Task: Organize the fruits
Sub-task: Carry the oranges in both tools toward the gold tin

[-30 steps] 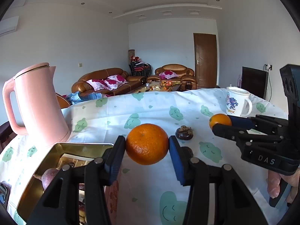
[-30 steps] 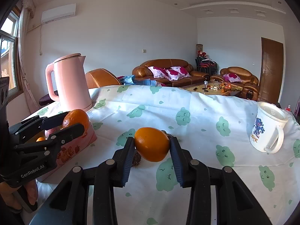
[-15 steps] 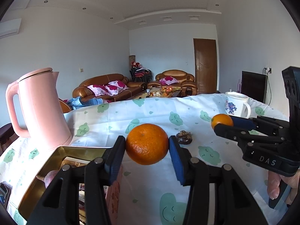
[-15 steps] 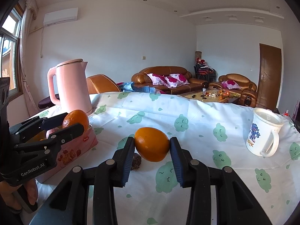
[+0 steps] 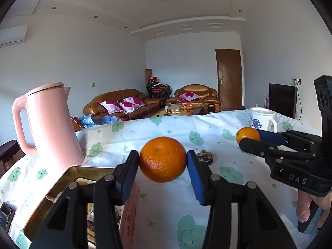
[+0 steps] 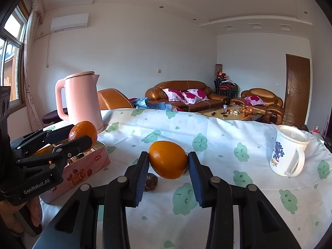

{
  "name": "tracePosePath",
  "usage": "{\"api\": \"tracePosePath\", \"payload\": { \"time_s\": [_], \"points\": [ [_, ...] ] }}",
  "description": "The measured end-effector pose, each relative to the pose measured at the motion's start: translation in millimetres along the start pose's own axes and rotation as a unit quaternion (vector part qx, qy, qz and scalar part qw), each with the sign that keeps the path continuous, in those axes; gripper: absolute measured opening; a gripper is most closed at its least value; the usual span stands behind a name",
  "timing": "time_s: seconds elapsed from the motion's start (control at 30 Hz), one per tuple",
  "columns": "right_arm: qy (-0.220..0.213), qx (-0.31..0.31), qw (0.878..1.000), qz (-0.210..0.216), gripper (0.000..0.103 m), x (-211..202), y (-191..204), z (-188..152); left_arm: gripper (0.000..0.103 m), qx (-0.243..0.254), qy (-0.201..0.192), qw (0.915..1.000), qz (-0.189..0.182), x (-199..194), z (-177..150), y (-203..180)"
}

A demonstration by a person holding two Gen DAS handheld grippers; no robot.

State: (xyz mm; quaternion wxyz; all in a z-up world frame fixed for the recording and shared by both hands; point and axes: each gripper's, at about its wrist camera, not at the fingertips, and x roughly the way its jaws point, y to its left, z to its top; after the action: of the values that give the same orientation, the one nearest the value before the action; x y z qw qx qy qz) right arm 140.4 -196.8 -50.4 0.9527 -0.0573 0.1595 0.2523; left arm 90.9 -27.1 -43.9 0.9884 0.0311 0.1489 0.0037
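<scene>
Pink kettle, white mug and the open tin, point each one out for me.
Pink kettle (image 6: pixel 83 101): right wrist view, middle of its body.
White mug (image 6: pixel 287 151): right wrist view, its printed side.
Open tin (image 6: pixel 87 165): right wrist view, its pink outer wall.

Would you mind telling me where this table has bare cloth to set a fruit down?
The widest free patch of the cloud-print tablecloth lies between the small dark brown fruit and the white printed mug. The left side is crowded: the pink tin box sits against the pink kettle.
</scene>
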Motion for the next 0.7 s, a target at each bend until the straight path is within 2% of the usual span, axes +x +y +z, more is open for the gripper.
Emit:
{"api": "tracePosePath", "payload": {
  "time_s": [0.7],
  "points": [
    [-0.015, -0.012, 1.000, 0.001, 0.040, -8.9, 9.3, 0.4, 0.049, -0.004, 0.013, 0.9998, -0.014, -4.6, -1.5, 0.8]
  ]
}}
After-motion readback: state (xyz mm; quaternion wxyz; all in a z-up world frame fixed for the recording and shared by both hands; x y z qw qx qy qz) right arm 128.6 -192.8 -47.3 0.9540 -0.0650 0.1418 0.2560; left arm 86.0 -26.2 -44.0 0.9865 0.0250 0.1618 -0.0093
